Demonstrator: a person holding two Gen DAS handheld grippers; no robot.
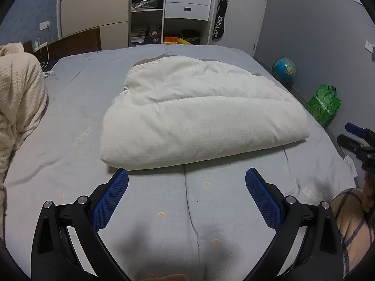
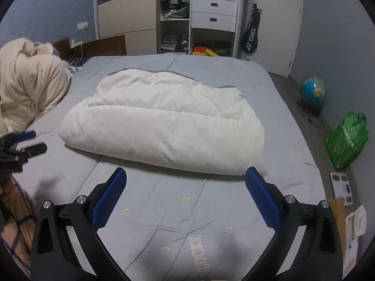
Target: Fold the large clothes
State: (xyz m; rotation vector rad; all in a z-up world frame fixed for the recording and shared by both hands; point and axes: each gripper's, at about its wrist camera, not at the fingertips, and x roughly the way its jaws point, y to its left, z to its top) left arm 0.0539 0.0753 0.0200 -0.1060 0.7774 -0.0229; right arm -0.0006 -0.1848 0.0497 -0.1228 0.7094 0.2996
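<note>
Quilt: the white quilt (image 1: 196,114) lies folded into a thick bundle on the middle of the bed (image 1: 77,107), the landmark for all that follows.
Long axis: it runs across the bed, side to side as both cameras look at it; the rounded folded edge faces the grippers, and a grey underside peeks out along the far edge.
Direction from fingers: straight ahead of and a little beyond both pairs of fingers, which hang over bare sheet at the near side of the bed.
Left gripper (image 1: 186,182): fingers wide apart, holding nothing; its left fingertip is just short of the quilt's near left corner.
Right gripper (image 2: 186,181): fingers wide apart, empty; its right fingertip is near the quilt's near right corner.
Nearer hand: I judge neither clearly nearer; each faces its own end, so the coming move probably needs both.
Material: soft, puffy, faintly textured cloth with shallow creases; likely to sag and slump when lifted.
Sheet: pale blue-grey, smooth, dotted with small yellow spots, the word LUCKY stitched near the right gripper.
Beside the bed's left: a cream knitted blanket (image 2: 28,79) in a heap.
Beyond the bed's right: a globe (image 2: 313,89) and a green bag (image 2: 346,138) on the floor.
</note>
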